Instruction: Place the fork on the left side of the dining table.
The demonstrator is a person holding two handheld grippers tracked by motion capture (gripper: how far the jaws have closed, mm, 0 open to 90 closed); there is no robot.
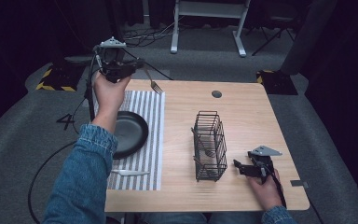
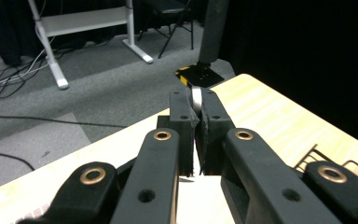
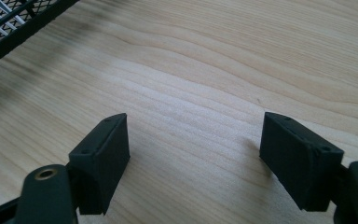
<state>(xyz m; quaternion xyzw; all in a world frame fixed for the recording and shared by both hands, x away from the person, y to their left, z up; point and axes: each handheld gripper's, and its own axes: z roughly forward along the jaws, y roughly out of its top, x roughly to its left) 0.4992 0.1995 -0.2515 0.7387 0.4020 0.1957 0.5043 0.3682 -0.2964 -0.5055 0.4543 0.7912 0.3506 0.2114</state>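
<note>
My left gripper (image 1: 141, 64) is raised over the table's far left corner and is shut on the handle of a metal fork (image 1: 154, 85), whose tines hang down toward the striped placemat (image 1: 145, 109). In the left gripper view my left gripper (image 2: 195, 96) has its jaws pressed together on the thin silver fork handle (image 2: 196, 100). My right gripper (image 1: 239, 166) rests low at the table's near right, beside the black wire basket (image 1: 209, 145). In the right gripper view my right gripper (image 3: 193, 140) stands open over bare wood with nothing between its jaws.
A black plate (image 1: 131, 133) lies on the placemat, with a light-coloured knife (image 1: 129, 172) in front of it. The basket holds some cutlery, and its corner (image 3: 9, 23) appears in the right gripper view. A round grommet (image 1: 216, 94) sits near the table's far edge.
</note>
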